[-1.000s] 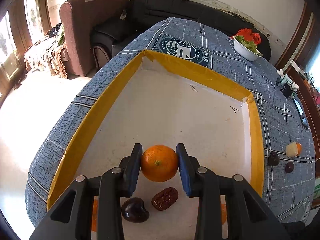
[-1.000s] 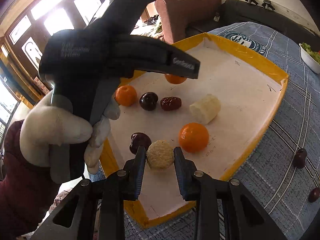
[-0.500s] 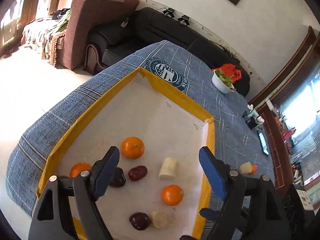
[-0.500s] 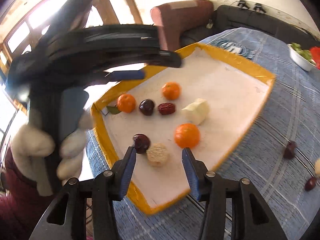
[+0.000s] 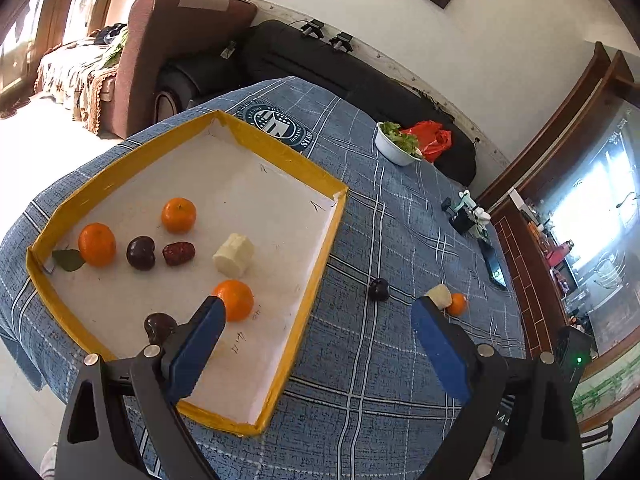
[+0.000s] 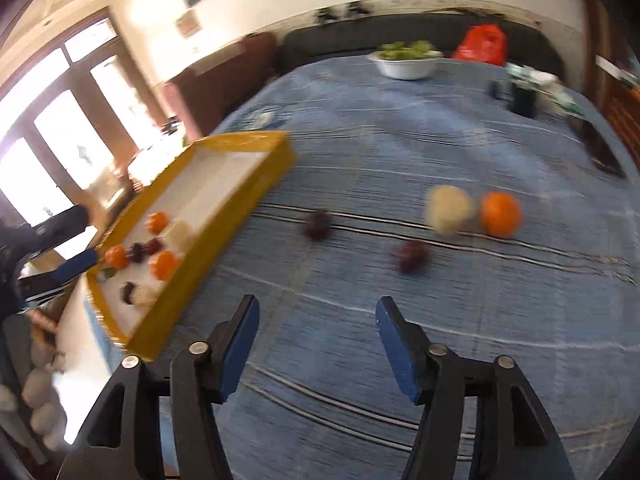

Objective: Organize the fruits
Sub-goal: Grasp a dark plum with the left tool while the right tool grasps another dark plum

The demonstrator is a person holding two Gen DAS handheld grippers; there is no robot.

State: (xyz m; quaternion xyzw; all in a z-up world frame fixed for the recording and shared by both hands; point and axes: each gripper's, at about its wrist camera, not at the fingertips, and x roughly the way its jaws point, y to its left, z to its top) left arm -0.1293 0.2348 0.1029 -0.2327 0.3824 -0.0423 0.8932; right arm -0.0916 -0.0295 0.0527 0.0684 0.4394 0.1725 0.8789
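My left hand-held gripper (image 5: 316,314) was opening wide, empty; just beyond its left finger an orange (image 5: 234,300) lay in the tray (image 5: 316,256). My right hand-held gripper (image 6: 316,320) was opening too, empty, above the surface (image 6: 360,128); ahead lay a loose orange (image 6: 500,214).

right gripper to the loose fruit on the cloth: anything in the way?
Nothing visible. The right gripper, jaws opening and empty, faces bare tablecloth. Beyond lie two dark fruits, a pale chunk and an orange, blurred.
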